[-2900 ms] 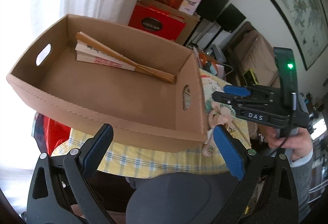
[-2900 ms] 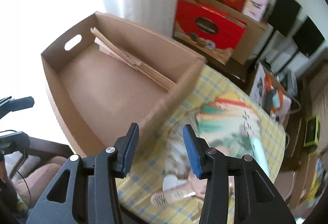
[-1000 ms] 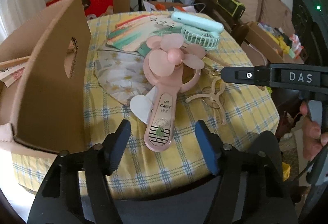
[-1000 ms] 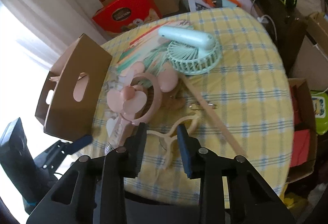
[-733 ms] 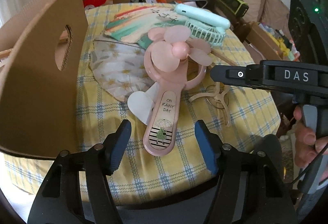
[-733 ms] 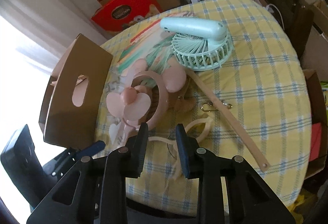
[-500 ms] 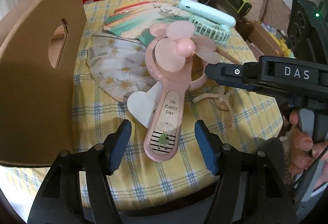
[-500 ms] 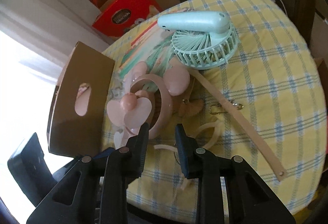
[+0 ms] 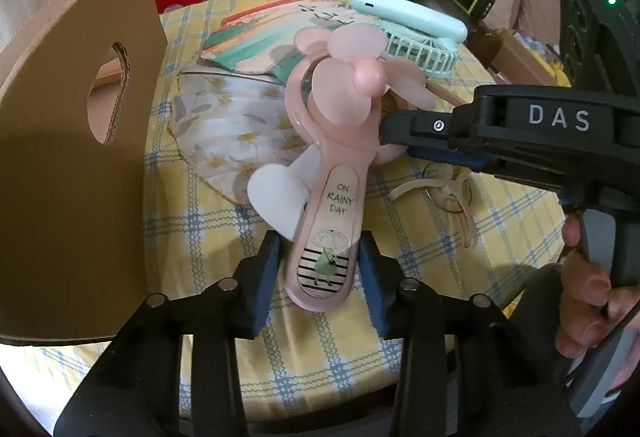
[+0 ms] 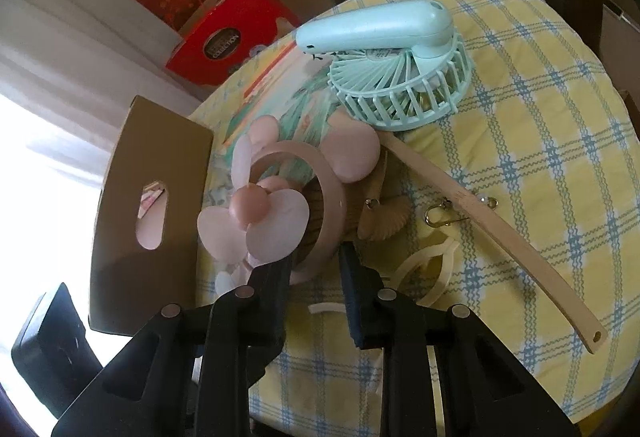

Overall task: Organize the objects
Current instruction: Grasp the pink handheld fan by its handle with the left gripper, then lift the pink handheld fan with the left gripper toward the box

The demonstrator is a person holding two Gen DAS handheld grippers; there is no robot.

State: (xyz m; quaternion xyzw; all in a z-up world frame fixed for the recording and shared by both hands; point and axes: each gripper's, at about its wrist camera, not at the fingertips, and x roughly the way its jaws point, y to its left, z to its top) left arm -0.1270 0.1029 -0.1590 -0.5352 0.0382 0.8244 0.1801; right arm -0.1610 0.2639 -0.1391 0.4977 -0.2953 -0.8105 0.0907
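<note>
A pink handheld fan [image 9: 332, 157] marked "ON RAINY DAY" lies on the yellow checked tablecloth [image 9: 192, 205]. My left gripper [image 9: 320, 265] has its blue pads on both sides of the fan's handle, closed on it. My right gripper [image 10: 316, 269] reaches from the right, its fingers [image 9: 424, 129] around the fan's pink ring [image 10: 332, 205]. A mint green fan [image 10: 396, 65] lies behind. The cardboard box [image 9: 80, 141] stands at the left, a folded fan just visible through its handle hole.
Paper fans [image 9: 248, 41] lie under the pink fan. A long wooden shoehorn-like stick [image 10: 480, 217], a cream clip [image 10: 424, 269] and a gold clasp [image 10: 440, 217] lie at the right. Red gift boxes [image 10: 224, 33] stand beyond the table's far edge.
Both grippers swung from the box to the table and moved in on the pink fan. The left jaws narrowed from wide open onto the handle; the right reached the ring.
</note>
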